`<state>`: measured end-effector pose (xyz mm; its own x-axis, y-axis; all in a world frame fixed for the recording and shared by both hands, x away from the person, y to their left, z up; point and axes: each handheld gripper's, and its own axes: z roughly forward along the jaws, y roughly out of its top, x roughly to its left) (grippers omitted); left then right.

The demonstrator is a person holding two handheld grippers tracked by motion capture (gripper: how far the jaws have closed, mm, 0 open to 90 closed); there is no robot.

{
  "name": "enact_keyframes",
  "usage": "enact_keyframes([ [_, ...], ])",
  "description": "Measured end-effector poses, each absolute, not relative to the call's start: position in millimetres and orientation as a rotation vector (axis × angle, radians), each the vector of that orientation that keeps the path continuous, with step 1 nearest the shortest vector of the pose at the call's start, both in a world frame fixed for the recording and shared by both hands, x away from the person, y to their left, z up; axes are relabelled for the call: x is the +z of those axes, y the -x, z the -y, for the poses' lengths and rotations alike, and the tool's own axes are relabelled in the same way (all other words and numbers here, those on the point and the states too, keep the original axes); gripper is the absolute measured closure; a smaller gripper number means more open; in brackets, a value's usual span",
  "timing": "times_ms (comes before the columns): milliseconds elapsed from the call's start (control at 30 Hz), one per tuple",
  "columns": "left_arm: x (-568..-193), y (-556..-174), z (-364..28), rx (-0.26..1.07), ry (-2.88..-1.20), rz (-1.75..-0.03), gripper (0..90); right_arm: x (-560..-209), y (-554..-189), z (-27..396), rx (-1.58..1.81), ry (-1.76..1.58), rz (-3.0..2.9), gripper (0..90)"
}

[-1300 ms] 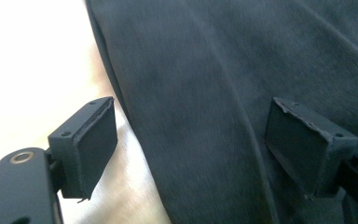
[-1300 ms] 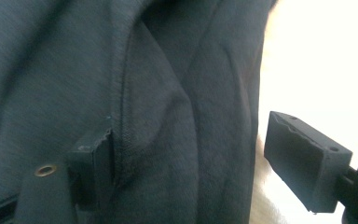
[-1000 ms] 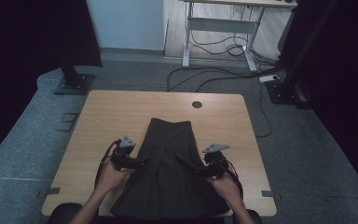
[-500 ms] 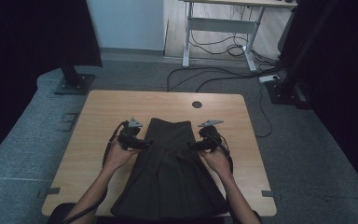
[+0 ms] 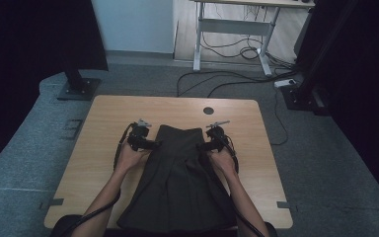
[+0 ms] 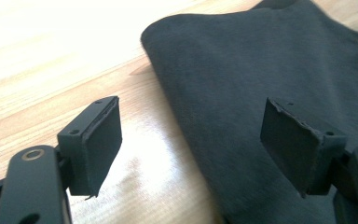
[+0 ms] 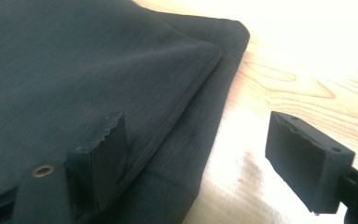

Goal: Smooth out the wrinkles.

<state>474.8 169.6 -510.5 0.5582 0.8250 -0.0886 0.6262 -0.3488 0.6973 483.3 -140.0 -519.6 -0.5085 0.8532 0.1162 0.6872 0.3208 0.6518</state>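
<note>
High view, step: I judge this to be the approach before a grasp. I bring the left gripper [image 5: 150, 144] and the right gripper [image 5: 203, 146] to the two side edges of the dark skirt [image 5: 177, 187], near its narrow far end.
High view, garment position: the skirt lies flat along the middle of the table [image 5: 103, 118] and widens toward my edge.
High view, surroundings: a round hole [image 5: 208, 110] in the tabletop sits beyond the skirt, well apart. Nothing blocks either gripper.
Left gripper view, tool state: jaws apart, holding nothing; they have just been closing a little. The skirt's edge [image 6: 177, 112] lies between them, untouched.
Right gripper view, tool state: jaws apart, holding nothing. The layered hem [image 7: 200, 84] runs between them.
Next move: I expect to lower each gripper and pinch all layers together.
</note>
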Motion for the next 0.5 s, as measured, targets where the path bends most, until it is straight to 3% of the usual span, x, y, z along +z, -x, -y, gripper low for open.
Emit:
enact_keyframes([
  [333, -524.7, -496.0, -164.6, 0.371, -2.089, -1.22, 21.6, -530.6, -502.5, 136.1, 0.965, -1.419, -2.31, 20.1],
  [500, -537.7, -501.9, -157.5, 0.377, -2.168, -1.218, 21.4, -539.1, -509.6, 131.6, 0.944, -1.412, -2.319, 20.7],
])
